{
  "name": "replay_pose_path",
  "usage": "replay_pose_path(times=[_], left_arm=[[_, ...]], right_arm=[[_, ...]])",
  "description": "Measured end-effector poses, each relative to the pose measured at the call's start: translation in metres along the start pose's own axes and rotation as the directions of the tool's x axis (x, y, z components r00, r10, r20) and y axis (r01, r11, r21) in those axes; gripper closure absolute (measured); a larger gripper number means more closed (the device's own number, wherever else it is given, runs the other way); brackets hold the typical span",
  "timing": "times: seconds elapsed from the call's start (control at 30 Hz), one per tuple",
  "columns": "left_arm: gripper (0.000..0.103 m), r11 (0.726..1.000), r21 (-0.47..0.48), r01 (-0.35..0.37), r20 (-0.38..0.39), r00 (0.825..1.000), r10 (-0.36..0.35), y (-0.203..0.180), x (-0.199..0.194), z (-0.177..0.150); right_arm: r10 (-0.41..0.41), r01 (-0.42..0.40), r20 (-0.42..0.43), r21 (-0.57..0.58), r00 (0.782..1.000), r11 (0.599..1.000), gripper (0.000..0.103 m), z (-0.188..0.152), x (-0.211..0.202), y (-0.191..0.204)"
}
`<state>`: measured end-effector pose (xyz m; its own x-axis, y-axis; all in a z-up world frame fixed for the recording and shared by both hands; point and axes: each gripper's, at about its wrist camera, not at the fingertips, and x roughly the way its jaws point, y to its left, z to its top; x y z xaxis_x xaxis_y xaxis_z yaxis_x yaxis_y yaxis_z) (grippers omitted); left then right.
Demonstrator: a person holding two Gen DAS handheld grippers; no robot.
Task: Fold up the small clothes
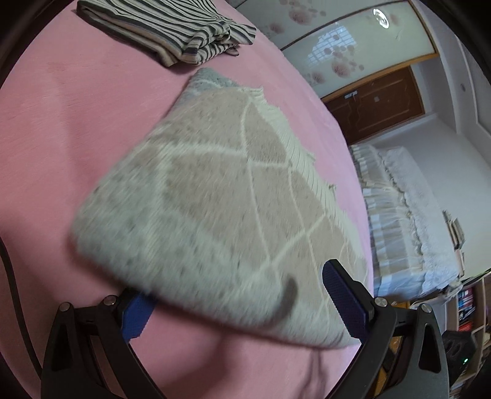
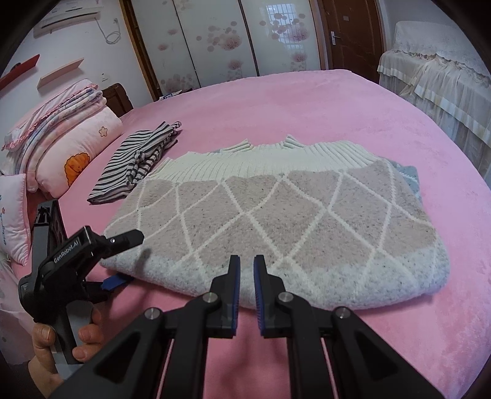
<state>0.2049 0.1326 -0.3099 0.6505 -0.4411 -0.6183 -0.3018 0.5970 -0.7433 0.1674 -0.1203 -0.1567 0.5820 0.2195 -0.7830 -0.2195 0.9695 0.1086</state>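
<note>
A folded knit sweater (image 2: 276,224), beige diamonds with white lines and a ribbed white hem, lies on the pink bed (image 2: 307,101). It also fills the left wrist view (image 1: 214,208), blurred. My left gripper (image 1: 239,300) is open, one finger under the sweater's near corner and one above it; it shows in the right wrist view (image 2: 119,261) at the sweater's left corner. My right gripper (image 2: 246,270) is nearly closed with a narrow gap, empty, just in front of the sweater's near edge.
A folded striped garment (image 2: 138,159) lies beyond the sweater's left side, also in the left wrist view (image 1: 172,27). Pillows and folded quilts (image 2: 61,129) sit at the bed's left. A lace-covered piece of furniture (image 2: 435,70) stands right of the bed.
</note>
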Motion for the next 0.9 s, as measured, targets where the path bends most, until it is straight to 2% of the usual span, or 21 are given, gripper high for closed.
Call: replay_pose_path(times=[0.1,0.3,0.33,0.37,0.4,0.43,0.47,0.57,0.7,0.9], left_arm=[[0.001,1.0,-0.014,0.008,0.022,1.0,-0.008,-0.004,0.01,0.005],[0.002,1.0,-0.019,-0.001,0.058,0.998,0.002,-0.017,0.027,0.015],[0.005,1.0,-0.024,-0.004,0.06,0.998,0.006,-0.019,0.028,0.017],[0.016,0.999,-0.032,-0.004,0.061,0.998,0.006,-0.02,0.029,0.019],[0.035,0.999,-0.045,-0.005,0.056,0.998,0.008,-0.021,0.031,0.023],[0.044,0.999,-0.047,-0.011,0.048,0.999,0.014,-0.021,0.031,0.026],[0.061,0.999,-0.043,-0.028,0.041,0.999,0.029,-0.021,0.032,0.028],[0.077,0.999,-0.006,-0.04,0.041,0.998,0.04,-0.026,0.029,0.031],[0.081,0.988,0.113,-0.102,0.089,0.992,0.093,-0.054,0.023,0.027],[0.081,0.971,0.2,-0.135,0.15,0.983,0.106,-0.088,0.005,0.021]], right_arm=[[0.001,-0.001,0.003,0.006,1.0,1.0,0.094,0.004,0.008,-0.001],[-0.016,0.016,0.02,-0.002,1.0,1.0,0.094,0.016,0.021,-0.003],[-0.016,0.016,0.021,-0.002,1.0,1.0,0.094,0.018,0.023,-0.003],[-0.018,0.018,0.022,-0.003,1.0,1.0,0.094,0.021,0.026,-0.004],[-0.022,0.022,0.023,-0.005,1.0,1.0,0.094,0.023,0.029,-0.004],[-0.029,0.03,0.025,-0.008,0.999,1.0,0.094,0.026,0.032,-0.004],[-0.03,0.03,0.029,-0.01,0.999,1.0,0.094,0.028,0.036,-0.004],[-0.034,0.034,0.032,-0.01,0.999,0.999,0.094,0.037,0.048,-0.003],[-0.048,0.049,0.017,-0.019,0.999,0.999,0.094,0.054,0.069,-0.001],[-0.049,0.049,0.018,-0.028,0.999,0.998,0.094,0.08,0.093,-0.001]])
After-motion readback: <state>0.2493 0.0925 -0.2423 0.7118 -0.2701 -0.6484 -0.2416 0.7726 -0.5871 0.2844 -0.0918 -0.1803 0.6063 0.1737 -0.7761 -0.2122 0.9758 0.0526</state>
